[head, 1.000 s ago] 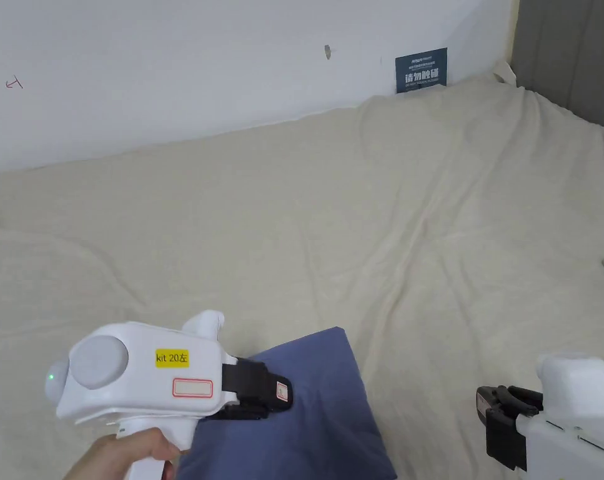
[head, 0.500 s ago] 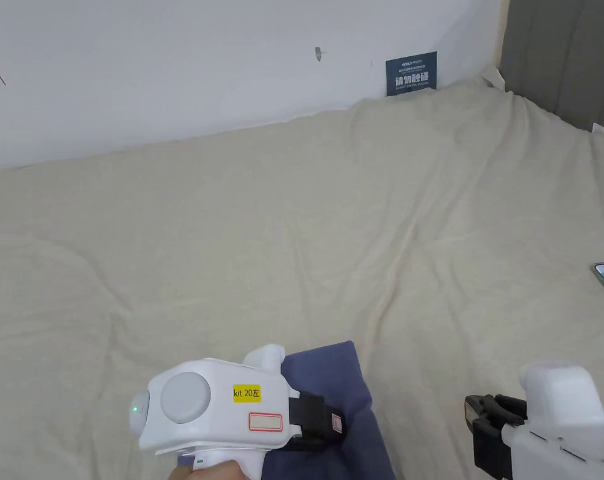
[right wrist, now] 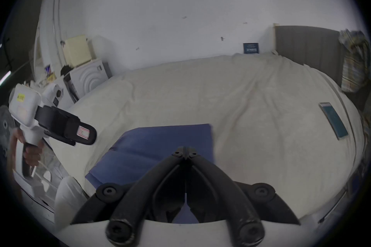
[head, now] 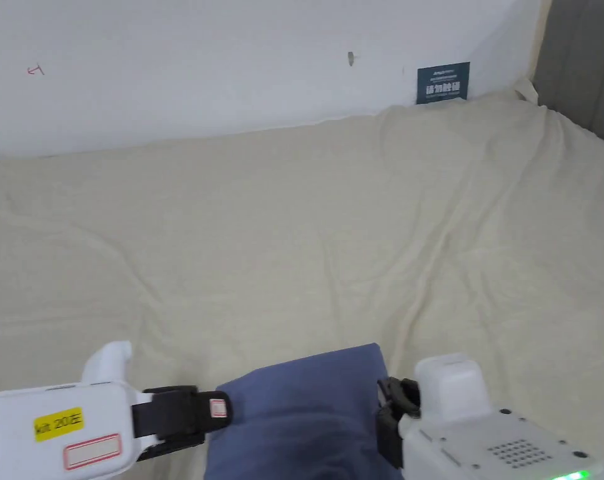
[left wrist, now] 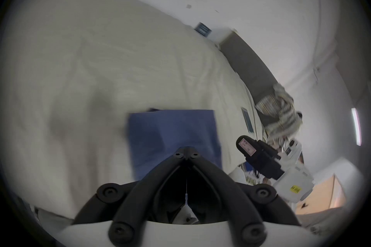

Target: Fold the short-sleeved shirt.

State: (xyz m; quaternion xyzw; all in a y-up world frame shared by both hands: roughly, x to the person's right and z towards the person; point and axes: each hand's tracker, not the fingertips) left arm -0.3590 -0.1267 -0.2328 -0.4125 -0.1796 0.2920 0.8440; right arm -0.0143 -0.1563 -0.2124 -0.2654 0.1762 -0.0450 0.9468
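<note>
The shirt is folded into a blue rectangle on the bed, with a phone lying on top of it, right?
Not quite. The shirt is folded on the bed, but the phone lies apart from it on the sheet, as the right gripper view shows.

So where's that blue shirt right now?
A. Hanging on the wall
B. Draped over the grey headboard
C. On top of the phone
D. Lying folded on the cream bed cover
D: the blue shirt lies as a flat folded rectangle on the cream bed cover, well apart from the phone near the bed's edge.
</note>
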